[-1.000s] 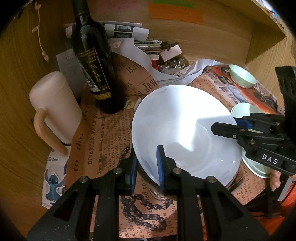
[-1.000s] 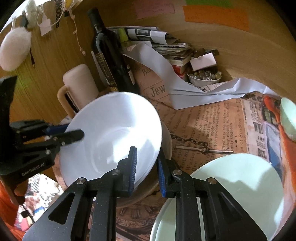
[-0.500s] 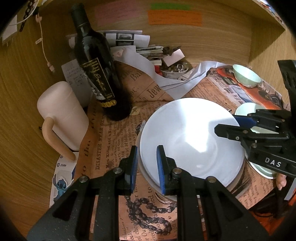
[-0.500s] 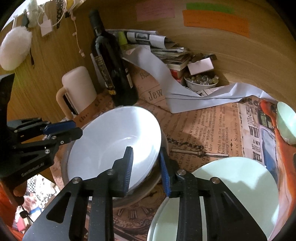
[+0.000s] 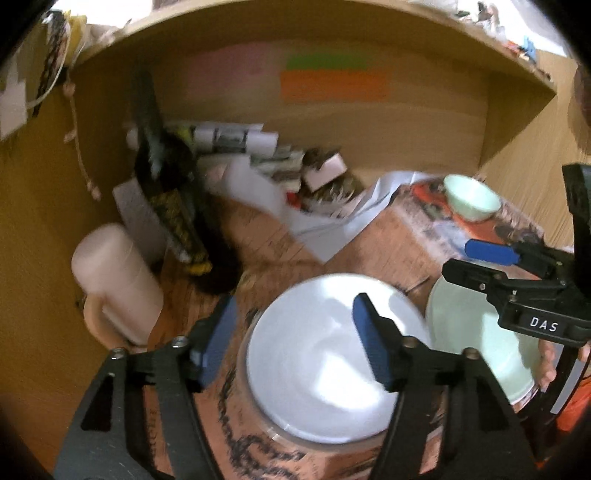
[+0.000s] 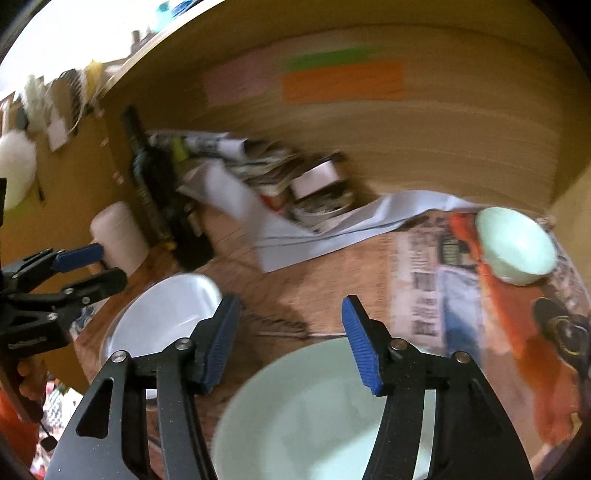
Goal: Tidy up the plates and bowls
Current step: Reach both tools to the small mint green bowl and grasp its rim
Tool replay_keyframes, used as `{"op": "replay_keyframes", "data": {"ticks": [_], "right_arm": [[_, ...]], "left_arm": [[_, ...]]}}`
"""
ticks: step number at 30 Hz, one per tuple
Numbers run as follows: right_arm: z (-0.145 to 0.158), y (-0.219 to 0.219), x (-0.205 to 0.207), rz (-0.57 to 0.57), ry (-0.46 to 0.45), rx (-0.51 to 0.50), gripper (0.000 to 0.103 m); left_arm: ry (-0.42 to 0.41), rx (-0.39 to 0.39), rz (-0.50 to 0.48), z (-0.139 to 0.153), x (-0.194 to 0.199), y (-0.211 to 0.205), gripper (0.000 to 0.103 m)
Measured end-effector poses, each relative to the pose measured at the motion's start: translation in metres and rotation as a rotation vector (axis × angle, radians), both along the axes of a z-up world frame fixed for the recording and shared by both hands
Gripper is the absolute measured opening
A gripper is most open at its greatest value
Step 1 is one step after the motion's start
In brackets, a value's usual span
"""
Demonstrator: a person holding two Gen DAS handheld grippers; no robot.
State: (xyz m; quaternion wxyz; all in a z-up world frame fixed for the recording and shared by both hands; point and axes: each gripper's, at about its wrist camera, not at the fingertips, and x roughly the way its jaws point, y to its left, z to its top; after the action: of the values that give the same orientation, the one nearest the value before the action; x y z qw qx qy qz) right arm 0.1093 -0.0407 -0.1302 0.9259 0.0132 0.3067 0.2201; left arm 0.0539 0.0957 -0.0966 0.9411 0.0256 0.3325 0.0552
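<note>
A wooden alcove (image 6: 443, 140) is enclosing the scene, its back wall wearing pink, green and orange paper strips (image 5: 334, 85). Bright light is spilling in above the curved top edge (image 5: 295, 22). Printed newspaper sheets (image 6: 424, 280) are covering the surface, everything blurring.

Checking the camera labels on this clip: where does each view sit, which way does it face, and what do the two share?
Left wrist: on the left gripper, angled down at the white bowl; jaws open, right gripper beside it.
Right wrist: on the right gripper, angled down at the pale green plate; jaws open, left gripper visible.
Shared: white bowl, pale green plate, small green bowl, dark bottle.
</note>
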Motion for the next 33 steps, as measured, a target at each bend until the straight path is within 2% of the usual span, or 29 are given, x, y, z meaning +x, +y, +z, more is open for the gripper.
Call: {"op": "replay_keyframes", "data": {"ticks": [6, 14, 17, 25, 29, 33], "right_arm": [[0.005, -0.049, 0.008, -0.122, -0.034, -0.002, 0.054], [0.007, -0.107, 0.027, -0.279, -0.062, -0.037, 0.054], [0.006, -0.129, 0.038, -0.331, -0.054, -0.044, 0.054], [0.001, -0.174, 0.082, -0.466, -0.014, -0.072, 0.054], [-0.008, -0.188, 0.109, -0.511, 0.028, -0.108, 0.054], [-0.025, -0.195, 0.133, -0.526, 0.089, -0.126, 0.052]], "left_arm": [[-0.024, -0.023, -0.059, 0.013, 0.028, -0.027, 0.082], [0.019, -0.053, -0.130, 0.017, 0.087, -0.066, 0.084], [0.050, -0.065, -0.154, 0.015, 0.111, -0.080, 0.084], [0.119, -0.040, -0.206, 0.006, 0.166, -0.115, 0.084], [0.163, -0.050, -0.229, 0.000, 0.192, -0.129, 0.084], [0.194, -0.018, -0.246, -0.009, 0.213, -0.144, 0.084]]}}
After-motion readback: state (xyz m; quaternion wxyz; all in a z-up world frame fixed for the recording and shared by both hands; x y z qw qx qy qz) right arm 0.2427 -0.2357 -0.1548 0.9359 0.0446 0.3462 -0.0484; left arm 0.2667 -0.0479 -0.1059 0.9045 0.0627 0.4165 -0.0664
